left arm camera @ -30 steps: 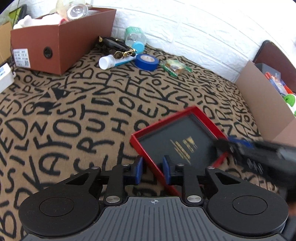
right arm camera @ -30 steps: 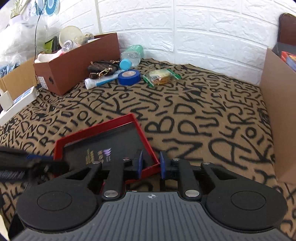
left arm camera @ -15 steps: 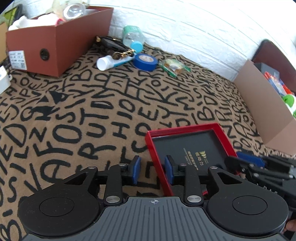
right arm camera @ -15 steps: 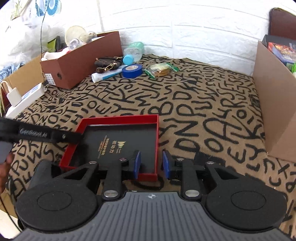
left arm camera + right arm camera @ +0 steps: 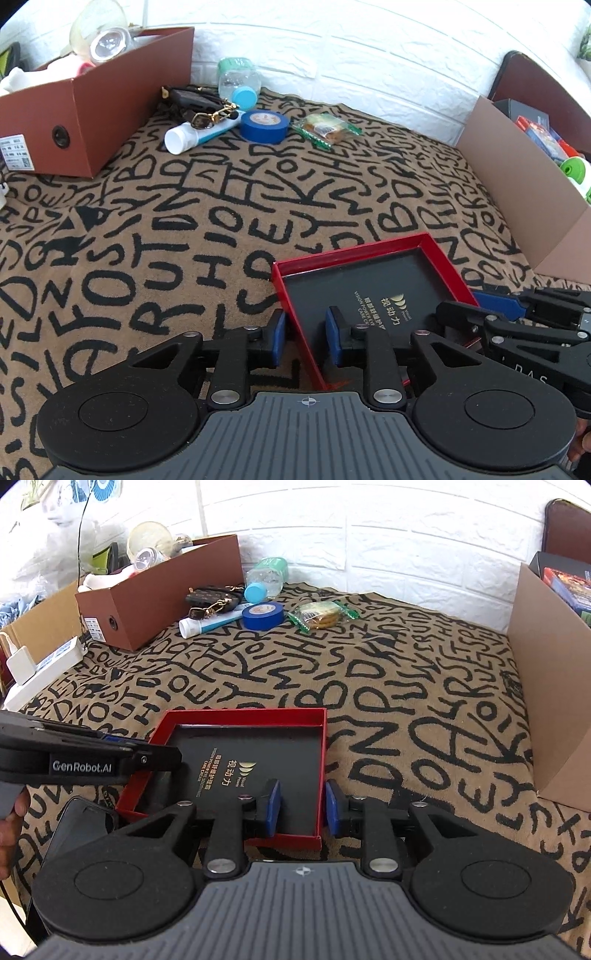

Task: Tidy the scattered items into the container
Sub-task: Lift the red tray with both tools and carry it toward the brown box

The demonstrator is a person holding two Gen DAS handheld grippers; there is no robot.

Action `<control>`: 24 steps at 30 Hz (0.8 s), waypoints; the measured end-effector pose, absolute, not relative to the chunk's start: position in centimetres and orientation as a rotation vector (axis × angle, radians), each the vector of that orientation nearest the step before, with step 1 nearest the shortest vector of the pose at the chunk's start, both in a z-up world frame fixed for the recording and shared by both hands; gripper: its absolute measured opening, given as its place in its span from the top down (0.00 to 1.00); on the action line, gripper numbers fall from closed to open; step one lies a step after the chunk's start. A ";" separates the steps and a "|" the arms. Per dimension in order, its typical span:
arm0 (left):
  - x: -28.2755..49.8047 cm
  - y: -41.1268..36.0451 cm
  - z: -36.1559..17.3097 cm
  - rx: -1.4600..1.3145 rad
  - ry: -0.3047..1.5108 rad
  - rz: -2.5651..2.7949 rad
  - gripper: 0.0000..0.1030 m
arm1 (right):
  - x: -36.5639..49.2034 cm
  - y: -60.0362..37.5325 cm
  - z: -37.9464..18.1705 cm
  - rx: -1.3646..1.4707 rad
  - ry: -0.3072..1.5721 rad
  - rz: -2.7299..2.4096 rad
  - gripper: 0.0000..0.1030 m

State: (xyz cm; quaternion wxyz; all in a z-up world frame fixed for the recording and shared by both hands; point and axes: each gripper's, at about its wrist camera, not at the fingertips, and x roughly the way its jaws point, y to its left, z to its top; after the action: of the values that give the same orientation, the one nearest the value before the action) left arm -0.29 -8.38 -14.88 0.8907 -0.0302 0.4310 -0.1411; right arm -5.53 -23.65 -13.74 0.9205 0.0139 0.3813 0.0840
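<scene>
A shallow red box with a black inside (image 5: 365, 291) (image 5: 251, 760) lies on the letter-patterned cloth near me. My left gripper (image 5: 303, 338) straddles its left wall, one pad on each side with a gap. My right gripper (image 5: 302, 808) straddles its right wall the same way. The scattered items lie at the back: a white tube (image 5: 199, 133), a blue tape roll (image 5: 264, 126) (image 5: 263, 615), a wrapped snack (image 5: 325, 129) (image 5: 321, 615), a clear bottle with a blue cap (image 5: 238, 79) and dark keys (image 5: 194, 101).
A brown shoebox (image 5: 92, 96) (image 5: 162, 590) full of things stands at the back left. An open cardboard box (image 5: 524, 192) (image 5: 546, 686) stands on the right. A white power strip (image 5: 40, 668) lies at the left edge. A white brick wall is behind.
The red box has been drawn nearer and turned square to the right gripper. Both grippers' pads now stand a little wider apart around its walls.
</scene>
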 end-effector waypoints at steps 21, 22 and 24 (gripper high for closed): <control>-1.0 -7.9 -14.6 -0.073 0.875 -0.273 0.87 | -5.4 -22.6 -13.1 -0.094 0.764 0.137 0.94; -1.1 -7.6 -14.5 -0.092 0.878 -0.274 0.87 | -5.6 -22.5 -12.8 -0.109 0.755 0.140 0.95; -1.2 -7.2 -14.0 -0.112 0.869 -0.273 0.90 | -5.8 -22.5 -12.1 -0.111 0.738 0.145 0.95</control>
State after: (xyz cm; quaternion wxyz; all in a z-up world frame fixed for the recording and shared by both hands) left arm -1.18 -7.19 -14.04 0.8965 -0.0539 0.4195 -0.1318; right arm -5.78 -22.49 -12.06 0.9286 -0.0541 0.3601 0.0708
